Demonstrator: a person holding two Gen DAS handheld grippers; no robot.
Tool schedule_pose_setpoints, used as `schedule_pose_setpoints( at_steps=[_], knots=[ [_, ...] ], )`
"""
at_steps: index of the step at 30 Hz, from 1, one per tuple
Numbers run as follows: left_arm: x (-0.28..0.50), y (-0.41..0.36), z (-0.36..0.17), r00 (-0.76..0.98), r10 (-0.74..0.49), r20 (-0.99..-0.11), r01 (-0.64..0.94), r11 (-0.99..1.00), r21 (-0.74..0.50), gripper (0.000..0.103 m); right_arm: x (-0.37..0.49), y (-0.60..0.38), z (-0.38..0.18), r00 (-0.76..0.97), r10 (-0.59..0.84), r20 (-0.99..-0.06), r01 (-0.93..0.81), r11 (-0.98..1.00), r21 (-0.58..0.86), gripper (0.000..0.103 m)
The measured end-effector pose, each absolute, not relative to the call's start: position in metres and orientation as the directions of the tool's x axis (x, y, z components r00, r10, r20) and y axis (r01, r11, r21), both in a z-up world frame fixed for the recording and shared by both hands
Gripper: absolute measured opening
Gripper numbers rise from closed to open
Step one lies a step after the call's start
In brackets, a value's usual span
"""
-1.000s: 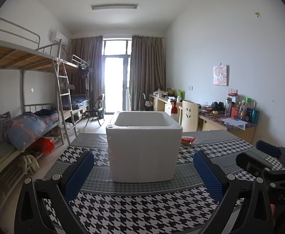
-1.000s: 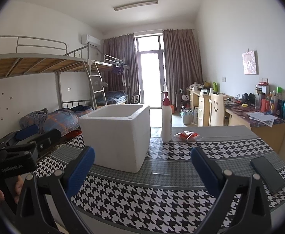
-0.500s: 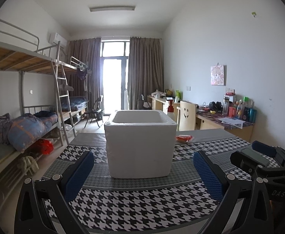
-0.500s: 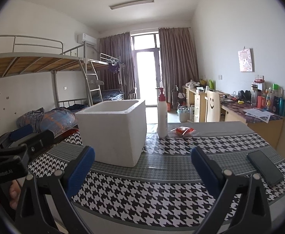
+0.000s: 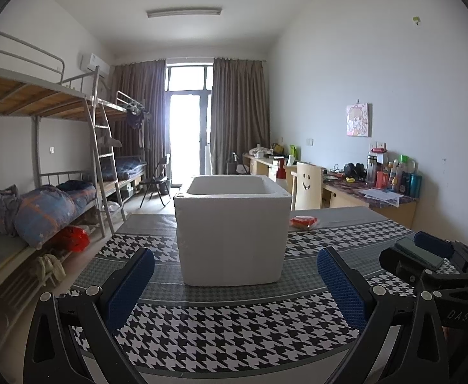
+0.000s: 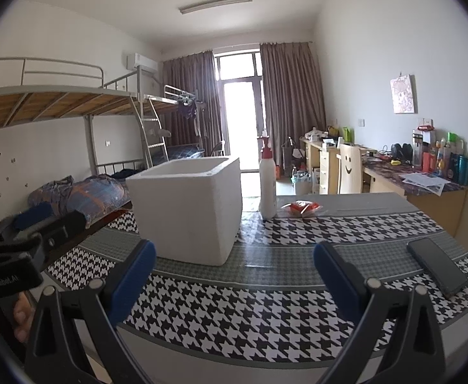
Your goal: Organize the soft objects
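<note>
A white foam box (image 5: 232, 232) stands open-topped on the houndstooth table (image 5: 221, 332), straight ahead of my left gripper (image 5: 235, 291); it also shows in the right wrist view (image 6: 187, 206), left of centre. A red soft packet (image 5: 303, 222) lies behind the box to the right, and shows in the right wrist view (image 6: 301, 207) too. My left gripper is open and empty near the front edge. My right gripper (image 6: 234, 283) is open and empty, right of the left one. The box's inside is hidden.
A white pump bottle with a red top (image 6: 267, 179) stands behind the box. A black phone (image 6: 437, 267) lies on the table's right side. Bunk beds (image 5: 41, 172) line the left wall, desks and a chair (image 5: 307, 185) the right.
Both grippers have drawn back and risen slightly, so the box looks a little smaller and farther. Both stay open and empty.
</note>
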State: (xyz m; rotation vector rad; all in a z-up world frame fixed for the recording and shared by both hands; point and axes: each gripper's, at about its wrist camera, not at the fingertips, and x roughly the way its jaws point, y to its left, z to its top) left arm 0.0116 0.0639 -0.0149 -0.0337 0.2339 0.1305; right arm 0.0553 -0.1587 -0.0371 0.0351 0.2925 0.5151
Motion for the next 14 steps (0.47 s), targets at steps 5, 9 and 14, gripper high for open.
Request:
schedule_pose_setpoints(
  at_steps=[5,9,14],
  knots=[
    [0.0128,0.0657,-0.016,0.963,0.126,-0.239,-0.134,0.991,-0.018,0.102,0.0557,-0.1558,-0.0385,0.829,0.487,-0.275,-0.481,0.871,0.094,0.1],
    [0.0141,0.064,-0.0165,0.962,0.124,-0.242,-0.131,0.991,-0.011,0.102,0.0551,-0.1541,-0.039,0.83,0.485,-0.275,-0.481,0.872,0.089,0.1],
    [0.0149,0.0639,-0.0176,0.961,0.124,-0.247,-0.131,0.991,-0.012,0.102,0.0567,-0.1532,-0.0398,0.83,0.482,-0.28,-0.477,0.874,0.089,0.1]
  ],
)
